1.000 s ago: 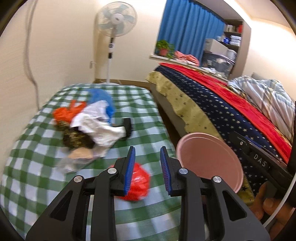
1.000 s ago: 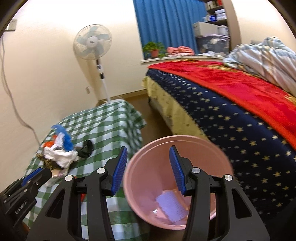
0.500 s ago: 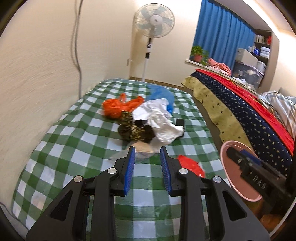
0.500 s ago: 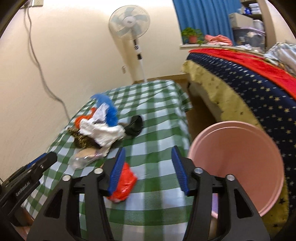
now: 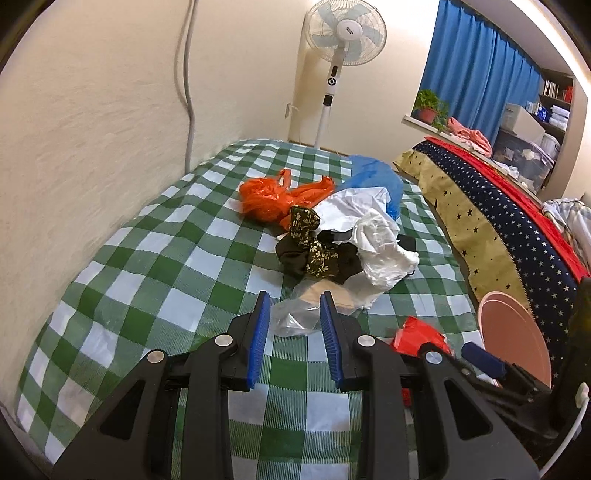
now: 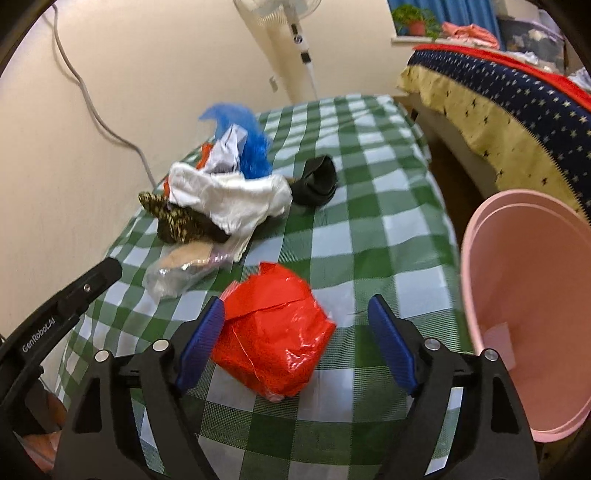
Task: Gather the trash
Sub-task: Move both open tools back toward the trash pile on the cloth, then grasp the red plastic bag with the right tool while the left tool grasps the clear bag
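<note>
A crumpled red plastic bag (image 6: 273, 332) lies on the green checked table (image 6: 369, 236). My right gripper (image 6: 295, 302) hangs just over it with the bag between its jaws, which are opening and do not squeeze it. The pink bin (image 6: 524, 314) stands right of that gripper, past the table's edge. My left gripper (image 5: 294, 299) is open with a narrow gap and holds nothing. Just beyond its tips lies a clear plastic bag (image 5: 295, 317). Behind that is a pile: an orange bag (image 5: 273, 195), a white bag (image 5: 376, 236), a blue bag (image 5: 376, 177) and dark flowered cloth (image 5: 314, 247).
A black item (image 6: 317, 181) lies on the table right of the pile. A bed with a starred cover (image 5: 517, 221) runs along the right, with a floor gap between it and the table. A standing fan (image 5: 345, 33) and a wall cable (image 5: 190, 92) are behind.
Both views swung away from the bed and bin toward the table and came lower. The right jaws spread wider, and the red bag now sits between them. The left jaws kept their gap.
</note>
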`<state>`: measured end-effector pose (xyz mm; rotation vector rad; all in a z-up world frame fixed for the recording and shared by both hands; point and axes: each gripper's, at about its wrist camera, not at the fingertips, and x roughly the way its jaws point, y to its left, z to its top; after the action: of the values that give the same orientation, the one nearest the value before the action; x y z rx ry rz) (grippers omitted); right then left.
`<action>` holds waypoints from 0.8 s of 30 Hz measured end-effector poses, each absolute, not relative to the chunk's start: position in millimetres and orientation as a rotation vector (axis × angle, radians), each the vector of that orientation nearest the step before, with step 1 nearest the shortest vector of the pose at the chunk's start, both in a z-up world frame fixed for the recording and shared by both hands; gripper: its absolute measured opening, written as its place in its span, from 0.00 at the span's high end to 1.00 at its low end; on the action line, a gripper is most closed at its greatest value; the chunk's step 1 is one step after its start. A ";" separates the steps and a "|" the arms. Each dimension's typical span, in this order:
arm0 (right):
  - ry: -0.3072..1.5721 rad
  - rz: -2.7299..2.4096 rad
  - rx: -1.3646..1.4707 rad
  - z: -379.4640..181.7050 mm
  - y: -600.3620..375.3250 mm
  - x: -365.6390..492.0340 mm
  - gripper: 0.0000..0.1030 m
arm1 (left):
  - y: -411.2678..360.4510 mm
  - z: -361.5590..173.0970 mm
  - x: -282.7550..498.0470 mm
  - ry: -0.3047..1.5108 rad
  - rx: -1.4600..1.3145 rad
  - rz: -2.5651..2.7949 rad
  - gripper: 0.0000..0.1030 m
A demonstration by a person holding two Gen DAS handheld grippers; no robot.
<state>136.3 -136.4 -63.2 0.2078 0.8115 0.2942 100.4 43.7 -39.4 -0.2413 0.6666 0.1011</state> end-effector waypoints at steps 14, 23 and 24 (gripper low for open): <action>0.884 0.406 0.205 -73.7 -121.2 145.0 0.55 | 43.0 -63.4 131.7 0.745 -0.257 0.085 0.52; 0.843 0.397 0.220 -64.5 -131.7 141.7 0.64 | 44.6 -70.9 137.8 0.782 -0.267 0.084 0.51; 0.836 0.394 0.224 -62.7 -133.5 141.6 0.64 | 44.5 -71.6 138.0 0.786 -0.267 0.081 0.51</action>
<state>141.6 -133.5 -62.7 0.2244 0.8359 0.3941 138.0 44.5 -71.6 -0.2673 0.7862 0.0810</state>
